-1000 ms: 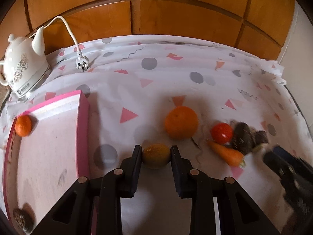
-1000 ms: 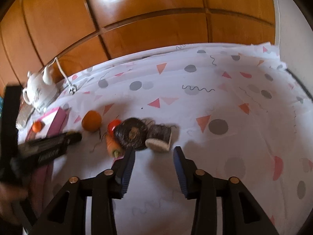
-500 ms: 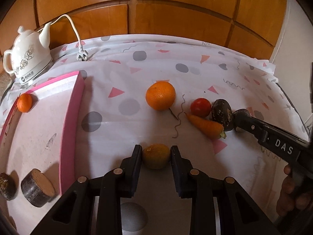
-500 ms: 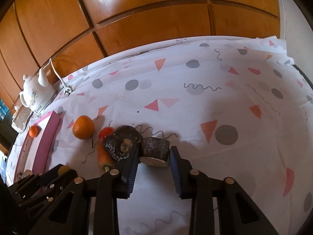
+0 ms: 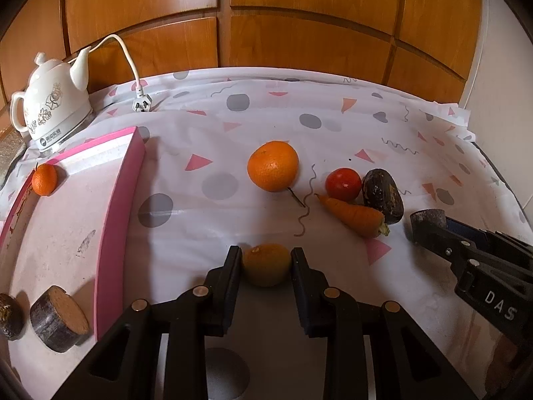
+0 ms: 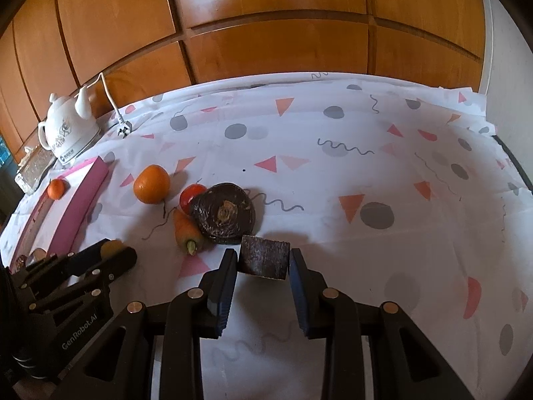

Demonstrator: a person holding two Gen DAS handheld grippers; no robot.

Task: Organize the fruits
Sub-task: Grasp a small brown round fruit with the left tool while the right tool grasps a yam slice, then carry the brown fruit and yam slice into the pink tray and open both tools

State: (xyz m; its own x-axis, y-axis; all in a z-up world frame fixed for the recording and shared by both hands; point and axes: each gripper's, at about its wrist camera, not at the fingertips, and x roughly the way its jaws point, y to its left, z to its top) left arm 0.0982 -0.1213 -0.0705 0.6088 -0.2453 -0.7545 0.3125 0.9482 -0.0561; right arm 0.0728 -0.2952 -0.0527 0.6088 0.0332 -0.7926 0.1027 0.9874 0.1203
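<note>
My left gripper (image 5: 266,260) is shut on a yellow-green citrus fruit (image 5: 266,268) and holds it above the cloth, right of the pink tray (image 5: 120,206). The tray holds a small mandarin (image 5: 44,184), a dark cut cylinder piece (image 5: 58,323) and a dark round piece (image 5: 10,316). My right gripper (image 6: 264,261) is shut on a dark cut cylinder piece (image 6: 264,261). A big orange (image 5: 273,170), a tomato (image 5: 343,184), a carrot (image 5: 354,215) and a dark round vegetable (image 6: 224,213) lie on the cloth between the grippers.
A white kettle (image 5: 53,113) with a cord and plug (image 5: 141,102) stands at the back left. Wooden panels (image 5: 266,16) back the table. The patterned cloth (image 6: 383,173) stretches to the right, with a white wall at the far right.
My left gripper has lifted and pulled back with the citrus fruit. My right gripper moved forward onto the dark cylinder piece, shut on it and lifted it clear of the round vegetable.
</note>
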